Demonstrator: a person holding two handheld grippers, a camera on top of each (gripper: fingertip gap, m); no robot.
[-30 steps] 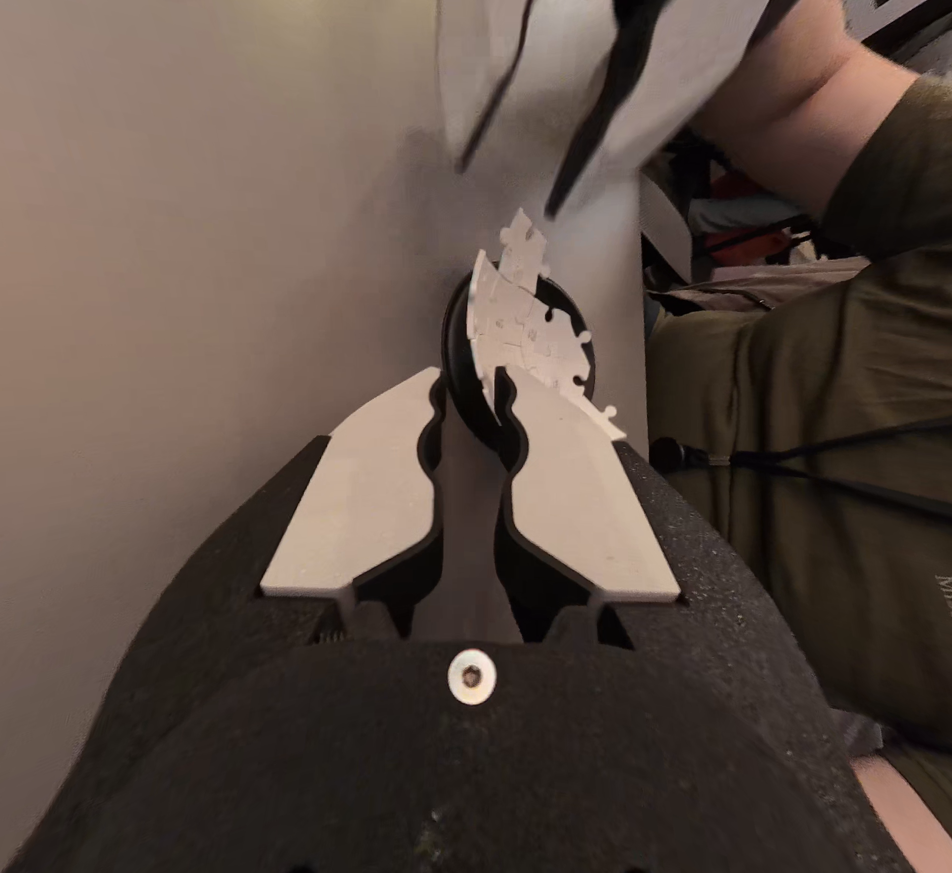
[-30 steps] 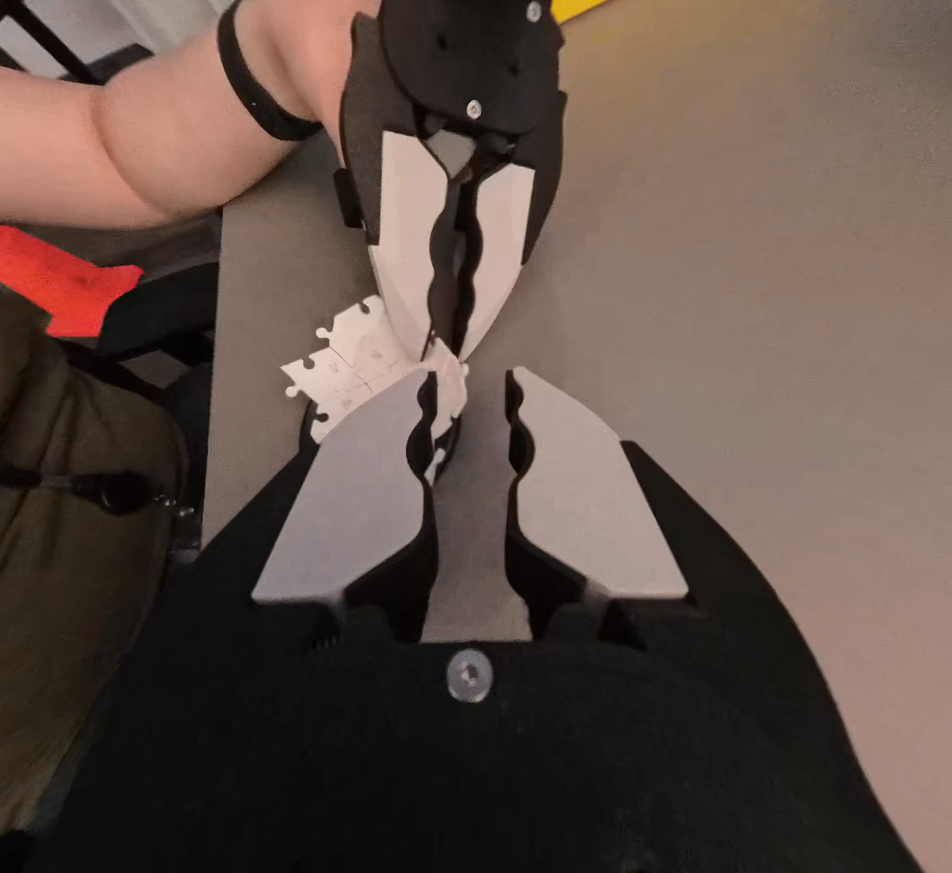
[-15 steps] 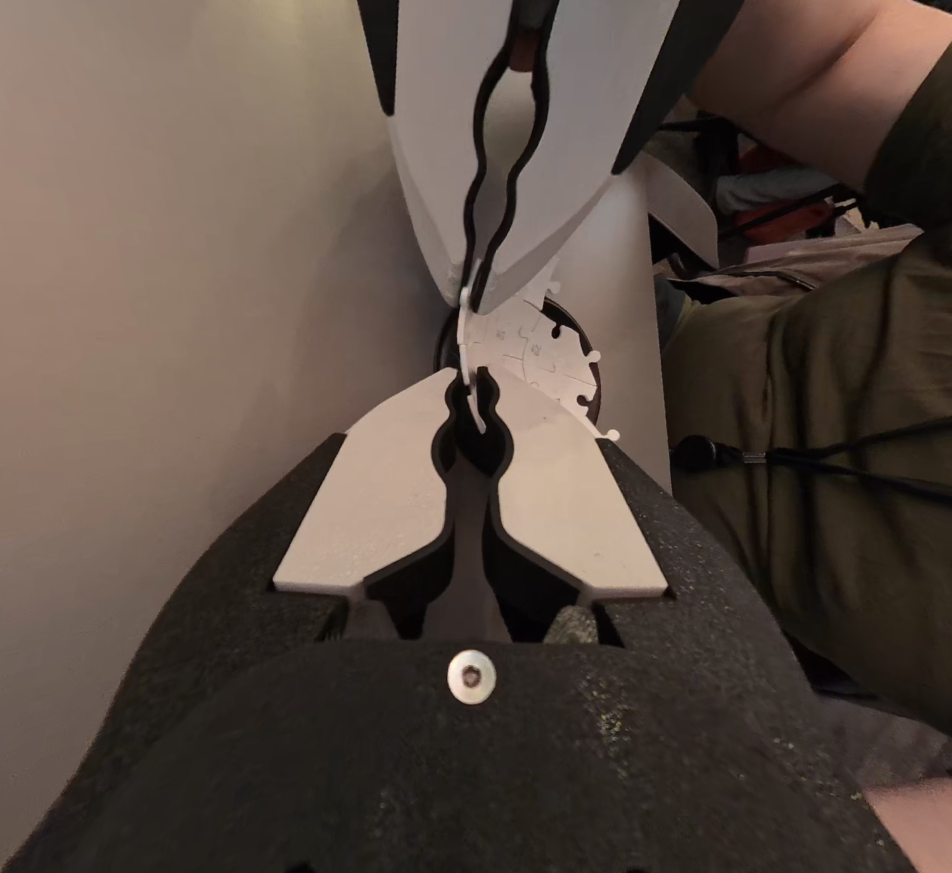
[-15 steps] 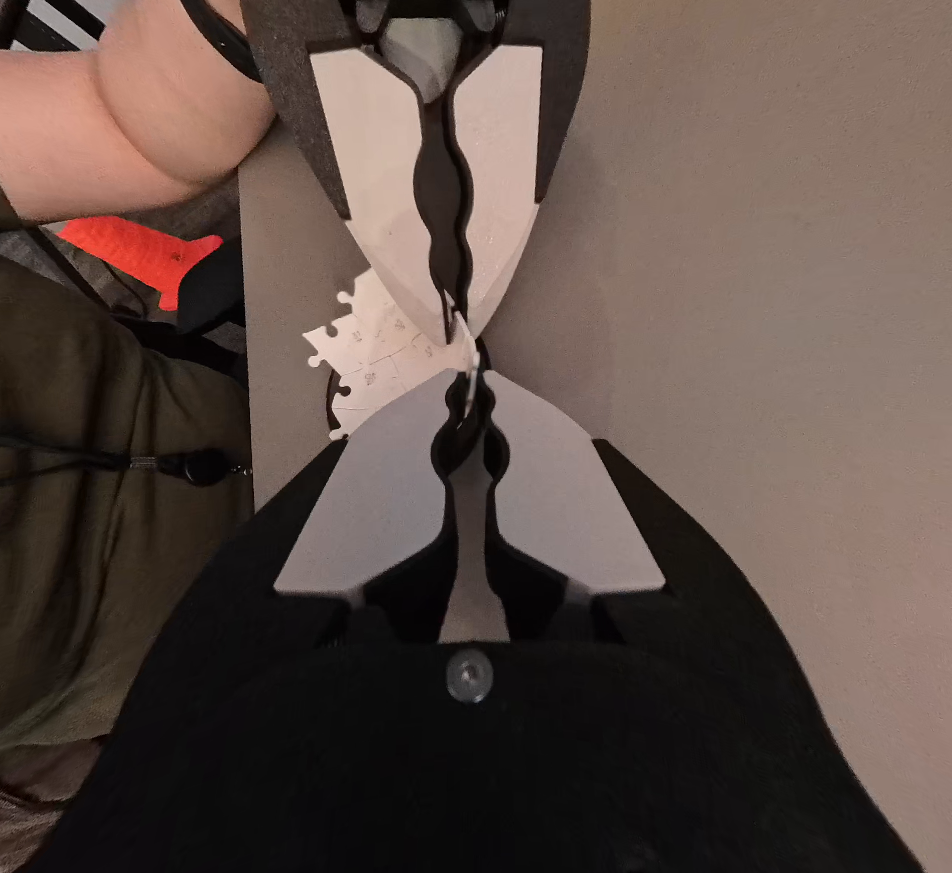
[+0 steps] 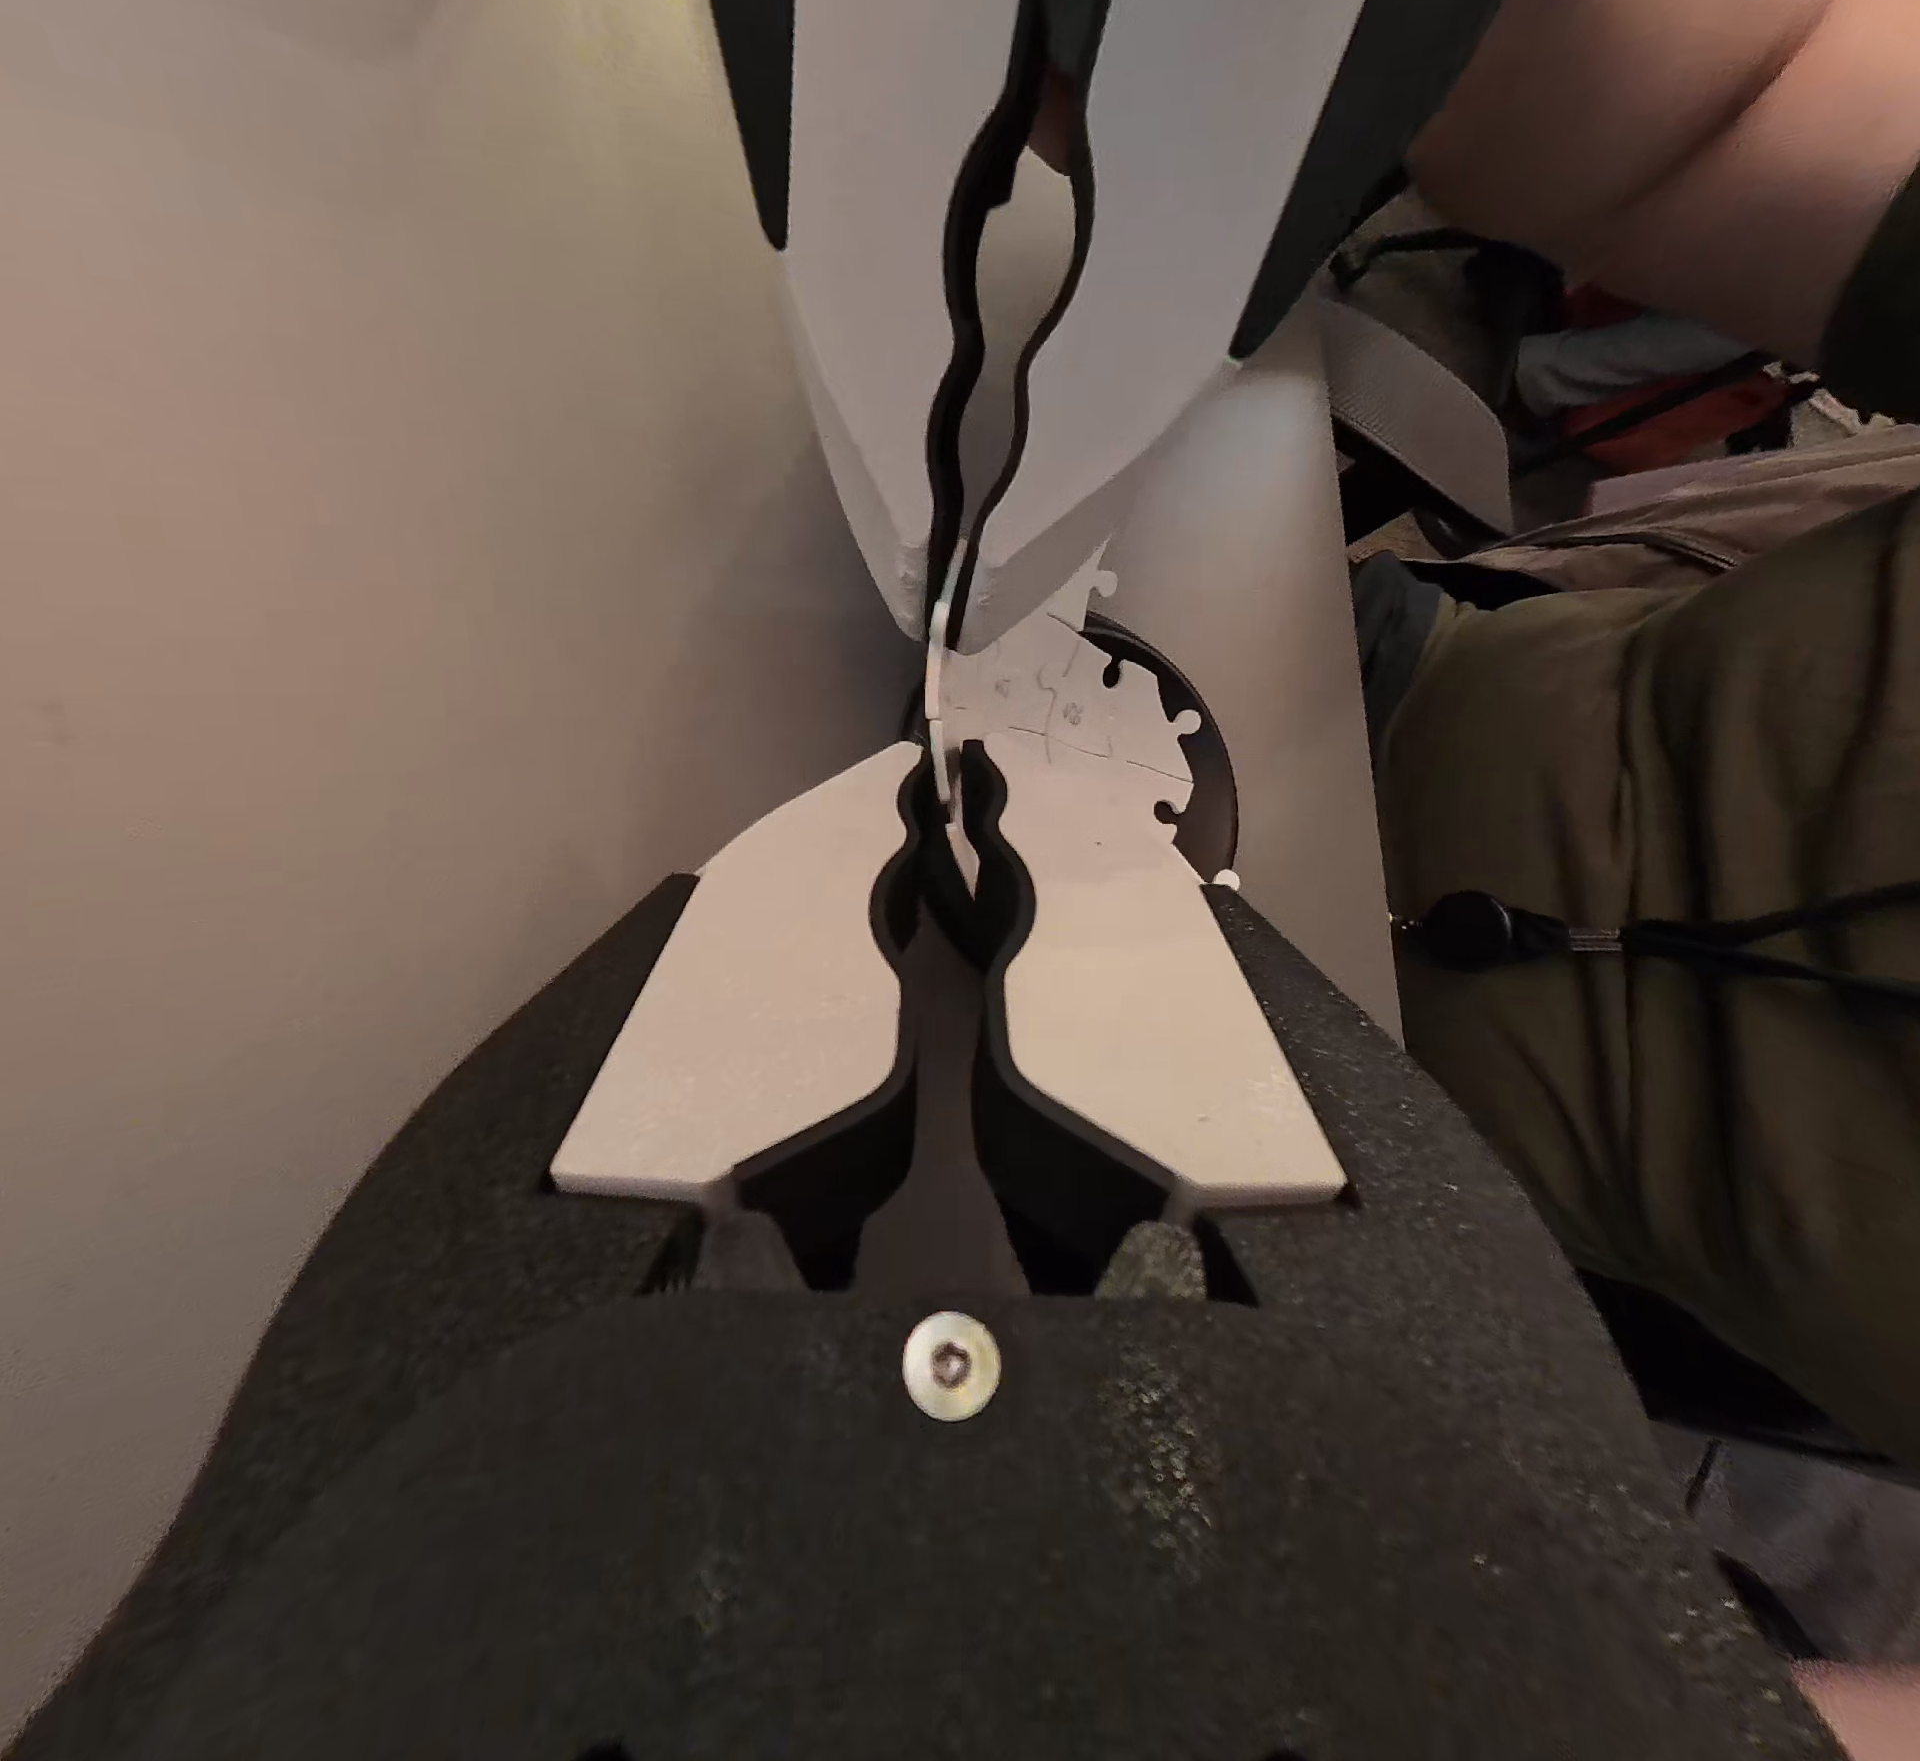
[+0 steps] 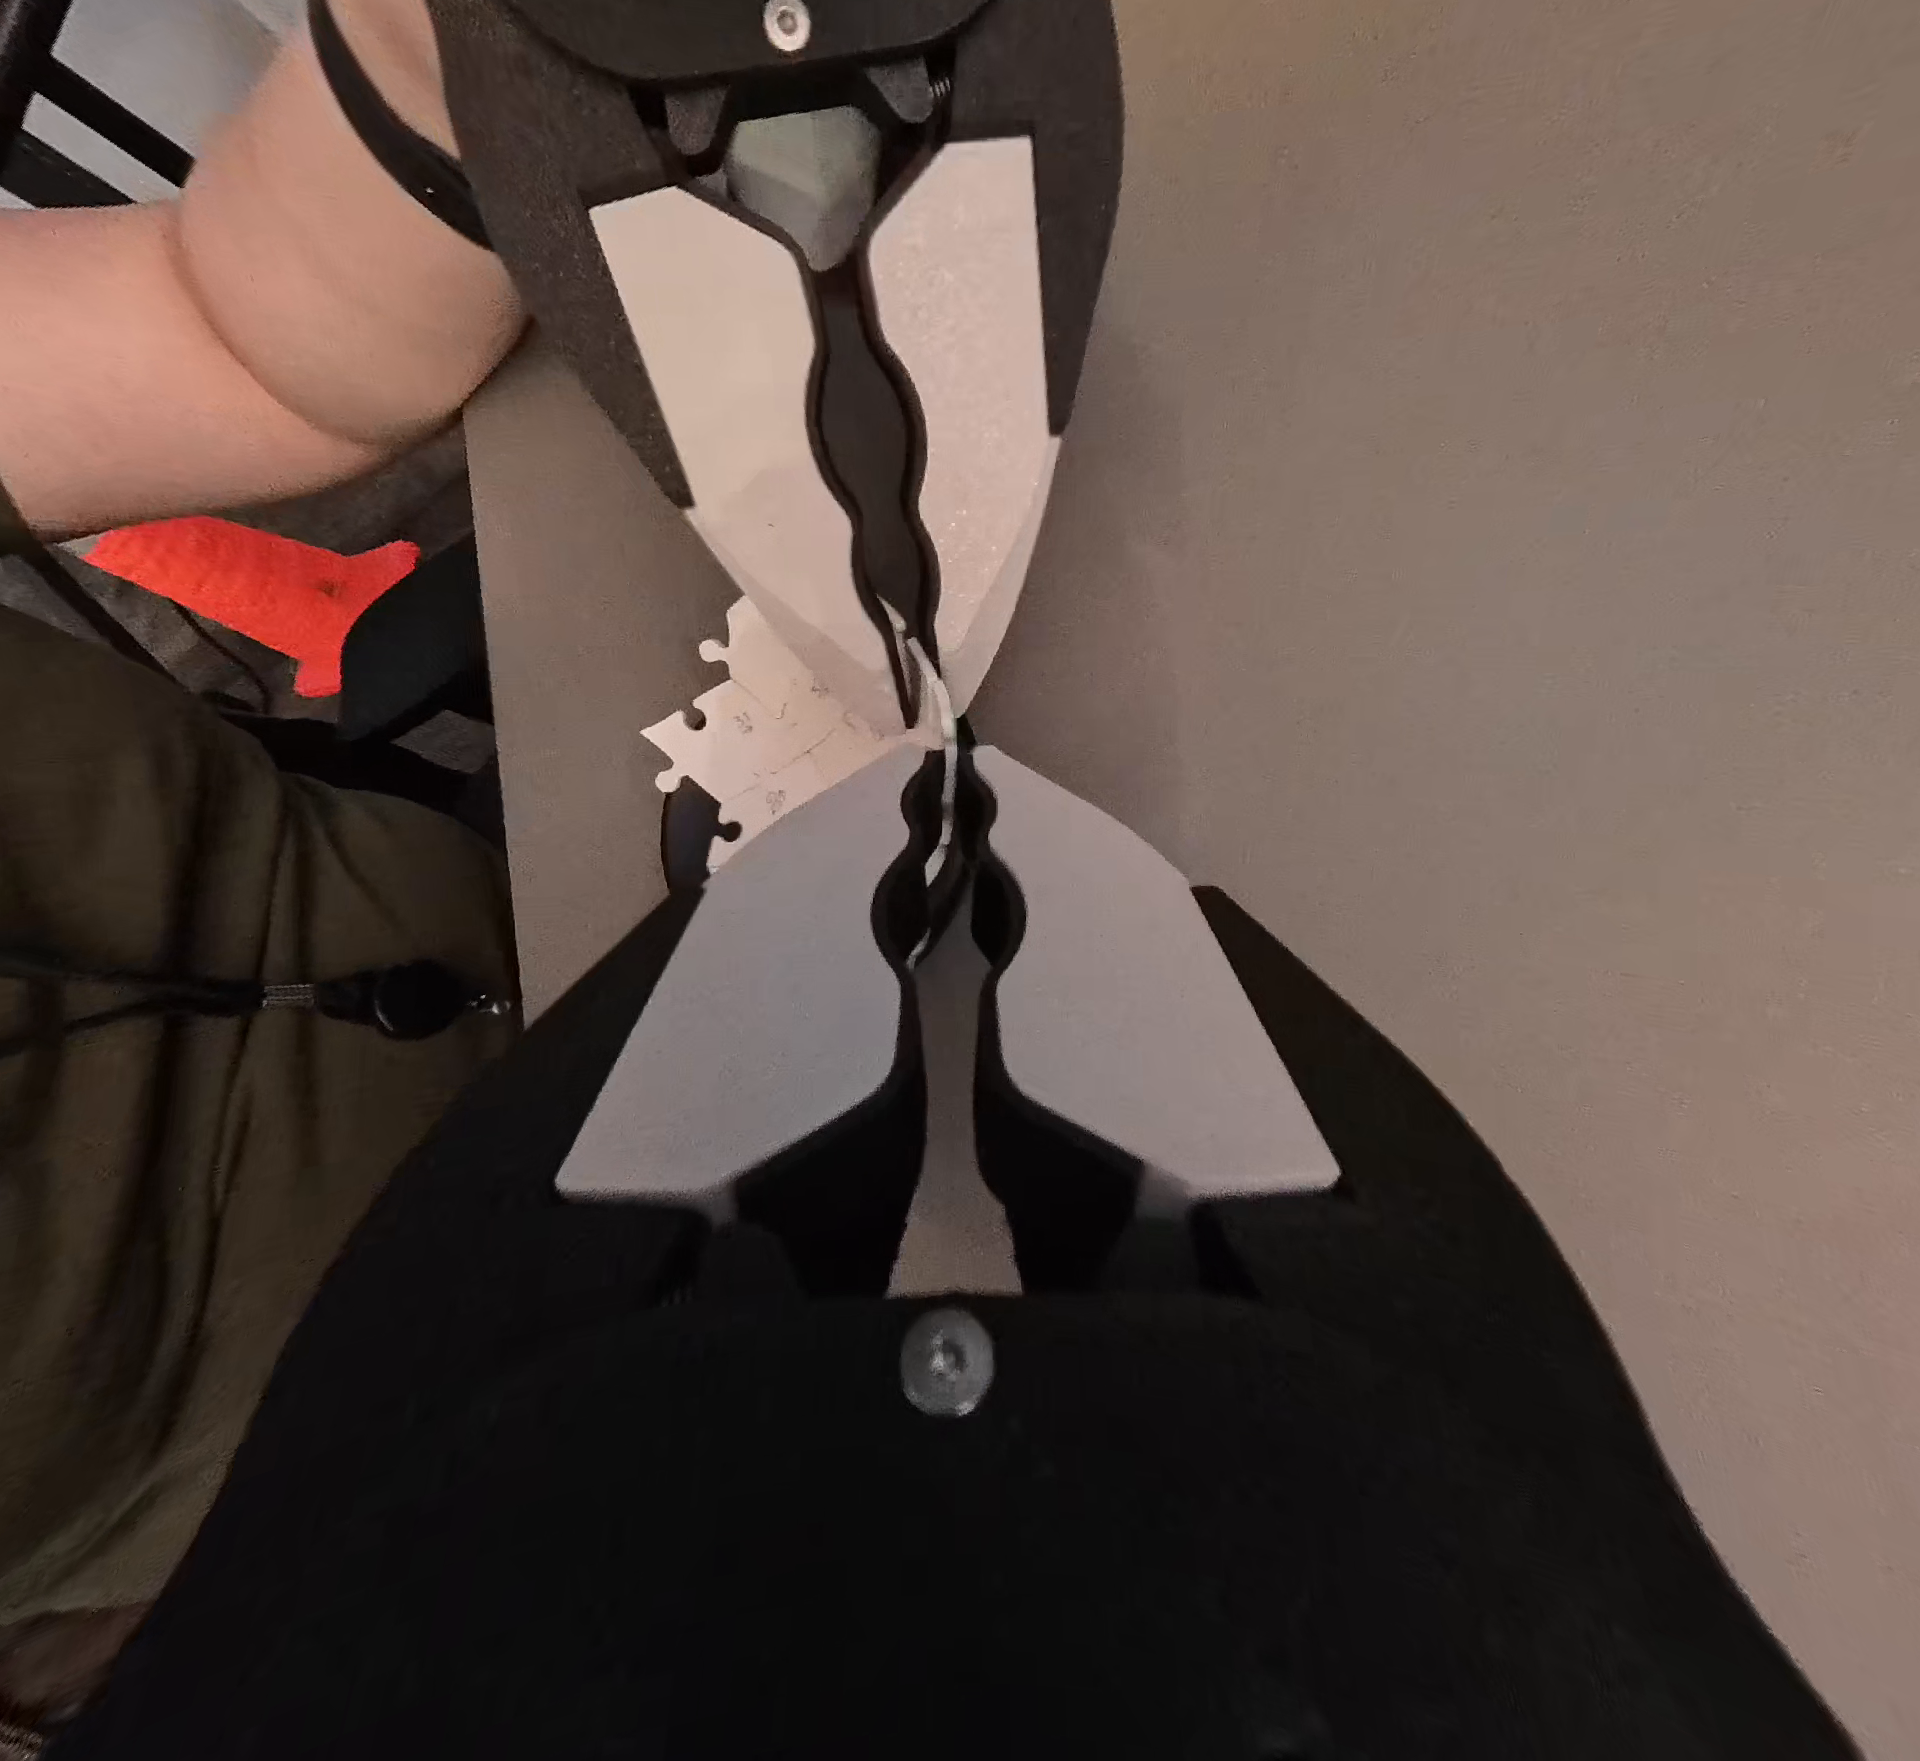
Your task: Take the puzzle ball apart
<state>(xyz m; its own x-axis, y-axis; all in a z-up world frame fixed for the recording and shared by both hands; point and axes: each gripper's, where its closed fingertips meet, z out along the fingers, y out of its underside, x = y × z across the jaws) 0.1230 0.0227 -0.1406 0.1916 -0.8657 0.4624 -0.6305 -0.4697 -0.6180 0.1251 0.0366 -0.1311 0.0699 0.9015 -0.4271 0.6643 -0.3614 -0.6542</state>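
Where both tips meet over the table (image 5: 312,568), left gripper (image 5: 948,761) nearly closed, wavy black-lined white fingers (image 5: 790,973) pinching the thin curved edge of the puzzle ball (image 5: 1060,724). Right gripper (image 5: 951,610) likewise nearly closed on the same edge from the opposite side, tip to tip with the left. Only a partial white shell of interlocked, knobbed pieces, matte and smooth, seated on a round black stand (image 5: 1210,766) near the table's edge. Grainy black gripper bodies.

In the right wrist view: right gripper (image 6: 951,781), left gripper (image 6: 914,683), shell (image 6: 769,735).
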